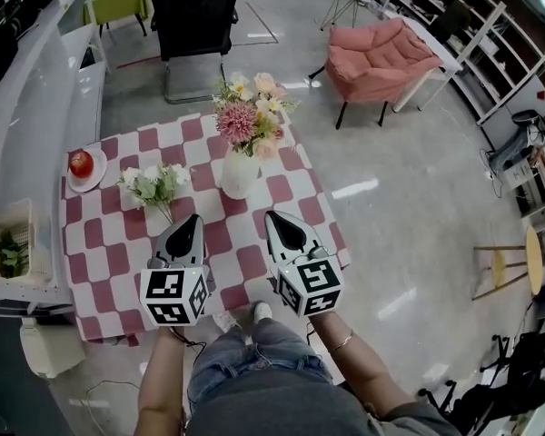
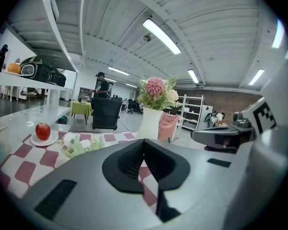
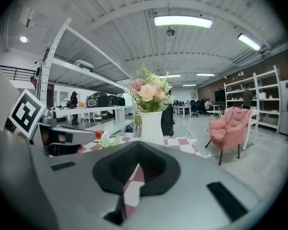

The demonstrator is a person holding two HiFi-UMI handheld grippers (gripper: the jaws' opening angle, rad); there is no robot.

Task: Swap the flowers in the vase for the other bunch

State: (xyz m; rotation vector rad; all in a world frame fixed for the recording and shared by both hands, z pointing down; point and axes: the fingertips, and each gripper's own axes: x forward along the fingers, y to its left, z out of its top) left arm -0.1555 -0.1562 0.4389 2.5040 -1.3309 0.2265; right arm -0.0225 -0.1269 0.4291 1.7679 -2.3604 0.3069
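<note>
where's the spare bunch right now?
Head view: the white bunch lies on the checked tablecloth, left of the vase, between it and the plate with the apple, just ahead of the left gripper.

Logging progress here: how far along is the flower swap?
Nothing done yet: the pink bouquet sits in the vase, the white bunch lies on the table beside it. Nothing in hand: left gripper and right gripper hover shut, empty. To do: pull the bouquet, put the bunch in.
</note>
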